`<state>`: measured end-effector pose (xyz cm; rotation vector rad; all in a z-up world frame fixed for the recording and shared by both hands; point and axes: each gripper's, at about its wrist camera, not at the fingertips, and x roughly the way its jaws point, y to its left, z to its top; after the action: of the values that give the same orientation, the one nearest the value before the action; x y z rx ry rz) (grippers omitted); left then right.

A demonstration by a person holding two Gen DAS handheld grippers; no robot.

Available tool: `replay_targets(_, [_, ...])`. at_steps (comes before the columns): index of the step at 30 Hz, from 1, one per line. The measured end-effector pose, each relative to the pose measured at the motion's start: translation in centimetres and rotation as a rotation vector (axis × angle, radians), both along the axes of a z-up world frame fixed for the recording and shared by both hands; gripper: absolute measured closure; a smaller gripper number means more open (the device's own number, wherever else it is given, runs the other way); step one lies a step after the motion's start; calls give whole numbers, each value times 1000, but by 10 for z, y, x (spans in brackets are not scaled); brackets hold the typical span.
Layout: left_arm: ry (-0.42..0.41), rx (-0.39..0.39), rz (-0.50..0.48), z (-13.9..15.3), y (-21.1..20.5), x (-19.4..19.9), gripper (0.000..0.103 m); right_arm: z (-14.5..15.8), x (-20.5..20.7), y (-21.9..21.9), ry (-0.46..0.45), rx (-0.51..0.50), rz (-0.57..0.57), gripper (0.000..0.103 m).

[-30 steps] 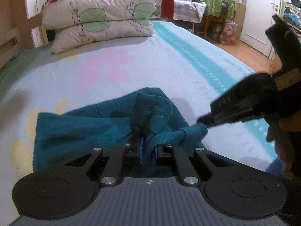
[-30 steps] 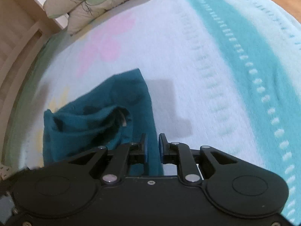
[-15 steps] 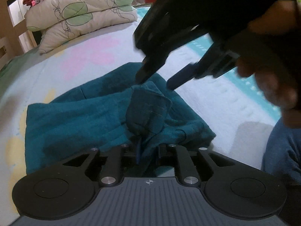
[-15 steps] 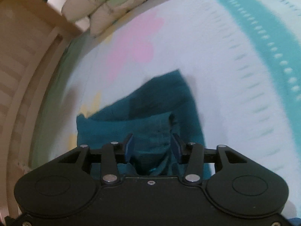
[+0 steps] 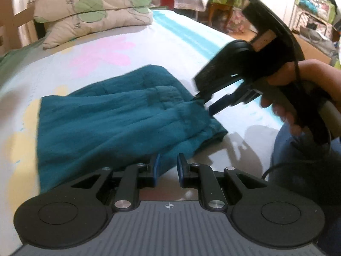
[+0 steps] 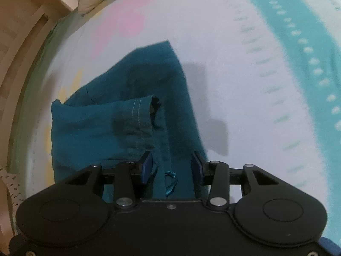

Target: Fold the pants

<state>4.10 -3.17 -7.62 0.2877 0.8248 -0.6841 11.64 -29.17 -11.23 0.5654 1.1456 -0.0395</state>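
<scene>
**Teal pants lying folded on the bed**

We are seeing the pale flowered bedsheet (image 5: pixel 149 34) carrying the folded teal fabric pants (image 5: pixel 110 123). Our right gripper (image 6: pixel 172 166) is hovering over them, jaws just opened wide, gripping nothing. Our left gripper (image 5: pixel 166 168) is slightly parted, empty.

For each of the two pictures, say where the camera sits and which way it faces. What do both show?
Left wrist: on the left gripper, facing across the bed to the pillows; shows the right gripper and hand.
Right wrist: on the right gripper, facing steeply down; shows its own fingers only.
Shared: the pants, bed and pillows.
</scene>
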Motion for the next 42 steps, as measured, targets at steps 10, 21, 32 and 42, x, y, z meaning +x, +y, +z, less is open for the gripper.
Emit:
replay_targets(10, [4, -84, 266, 23, 63, 48, 86, 40, 4, 39, -157, -30, 112, 50])
replay_targets(21, [263, -175, 493, -20, 119, 95, 86, 8, -29, 66, -26, -86, 259, 50])
replay_targets(32, [285, -109, 387, -39, 124, 50, 86, 29, -21, 38, -107, -36, 159, 47])
replay_targets(42, [297, -126, 405, -40, 125, 51, 86, 2, 2, 22, -78, 13, 79, 38])
